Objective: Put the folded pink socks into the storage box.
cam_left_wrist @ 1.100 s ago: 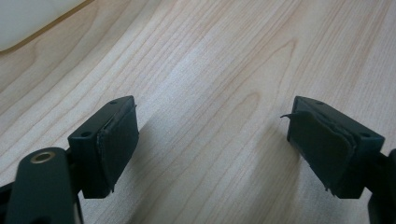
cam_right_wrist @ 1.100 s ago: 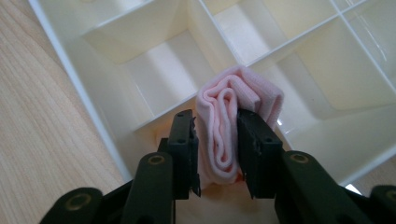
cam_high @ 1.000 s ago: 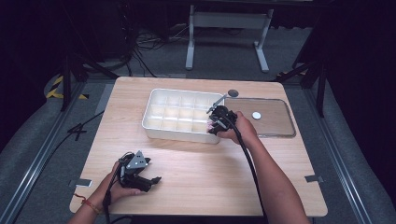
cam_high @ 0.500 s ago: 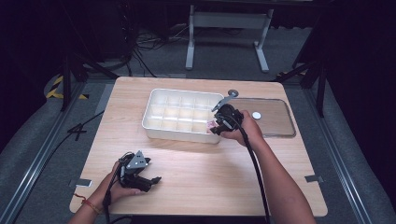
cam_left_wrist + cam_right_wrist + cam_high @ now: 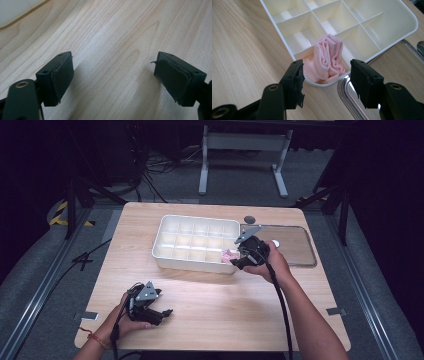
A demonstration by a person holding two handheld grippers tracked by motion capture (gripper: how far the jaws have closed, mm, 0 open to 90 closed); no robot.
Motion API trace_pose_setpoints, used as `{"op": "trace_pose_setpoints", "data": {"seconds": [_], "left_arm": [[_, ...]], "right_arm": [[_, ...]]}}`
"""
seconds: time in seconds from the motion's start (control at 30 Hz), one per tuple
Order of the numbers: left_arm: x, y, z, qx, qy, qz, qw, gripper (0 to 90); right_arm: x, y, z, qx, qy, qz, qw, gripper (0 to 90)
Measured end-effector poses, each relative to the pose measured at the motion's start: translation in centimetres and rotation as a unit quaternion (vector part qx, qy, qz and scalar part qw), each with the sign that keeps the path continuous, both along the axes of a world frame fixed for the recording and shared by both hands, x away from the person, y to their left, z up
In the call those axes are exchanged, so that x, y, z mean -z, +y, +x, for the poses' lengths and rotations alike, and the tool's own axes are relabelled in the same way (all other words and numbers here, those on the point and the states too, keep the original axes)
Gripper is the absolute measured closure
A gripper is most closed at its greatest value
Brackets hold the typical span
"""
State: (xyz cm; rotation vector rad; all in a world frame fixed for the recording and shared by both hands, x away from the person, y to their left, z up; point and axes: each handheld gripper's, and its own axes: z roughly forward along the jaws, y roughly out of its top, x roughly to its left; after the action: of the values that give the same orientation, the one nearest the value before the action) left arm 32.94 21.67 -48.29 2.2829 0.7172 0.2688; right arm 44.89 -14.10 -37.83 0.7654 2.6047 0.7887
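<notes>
A rolled pink cloth stands in the near right corner compartment of the white divided tray; in the high view the pink cloth shows in that same corner of the tray. My right gripper hovers just off that corner, and its jaws have just been opening. They stand apart on either side of the cloth without touching it. From above, the right gripper is at the tray's right end. My left gripper rests open on the bare wood at the front left, and the left gripper holds nothing.
A shiny flat metal tray lies right of the white tray, its rim just under my right jaw. A small white item sits on it. A dark round disc lies behind it. The other compartments hold nothing.
The right gripper has drawn back to the right and a little up from the tray's corner while its jaws spread, leaving the pink cloth in the compartment. The left hand has stayed put.
</notes>
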Motion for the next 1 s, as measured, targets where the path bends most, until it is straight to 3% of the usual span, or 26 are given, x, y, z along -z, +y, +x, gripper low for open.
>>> {"op": "trace_pose_setpoints", "data": {"seconds": [0.6,0.77,1.0], "left_arm": [[0.0,-0.1,0.1,0.0,0.002,-0.002,1.0,16.0],[0.0,-0.1,0.1,0.0,0.002,-0.002,1.0,16.0],[0.0,-0.1,0.1,0.0,0.001,-0.001,1.0,16.0]], "right_arm": [[-0.3,-3.0,-2.6,-0.001,-0.026,0.002,0.9997,42.3],[-0.1,-3.6,-3.2,-0.006,-0.027,-0.005,0.9996,42.1],[0.3,-4.4,-4.2,-0.008,-0.026,0.004,0.9996,39.5]]}}
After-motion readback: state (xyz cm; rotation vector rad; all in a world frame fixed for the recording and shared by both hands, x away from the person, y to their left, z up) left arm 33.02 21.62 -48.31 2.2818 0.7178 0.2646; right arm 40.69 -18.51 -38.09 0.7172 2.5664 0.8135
